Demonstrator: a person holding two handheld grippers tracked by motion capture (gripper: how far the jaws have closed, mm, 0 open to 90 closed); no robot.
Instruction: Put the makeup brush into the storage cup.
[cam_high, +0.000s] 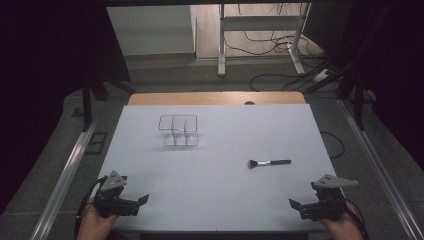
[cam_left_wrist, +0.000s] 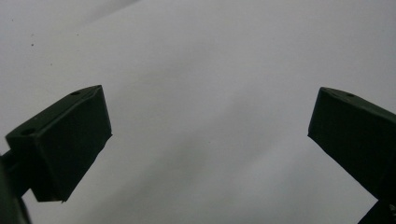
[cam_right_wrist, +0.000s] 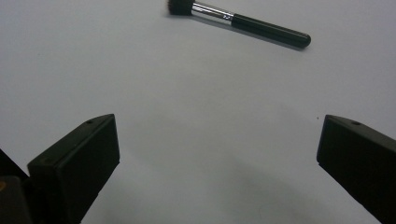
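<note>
Right gripper view: brush beyond gaping tongs.

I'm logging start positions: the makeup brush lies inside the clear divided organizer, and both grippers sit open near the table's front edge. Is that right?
Not quite. The makeup brush lies flat on the bare table, well apart from the clear divided organizer, as the high view shows. The rest holds: left gripper and right gripper sit open near the front edge.

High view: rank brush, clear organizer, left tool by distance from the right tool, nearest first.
From the right tool:
1. Makeup brush, just ahead, right half of the table.
2. Left tool, near edge, far left.
3. Clear organizer, far side, left of centre.
</note>
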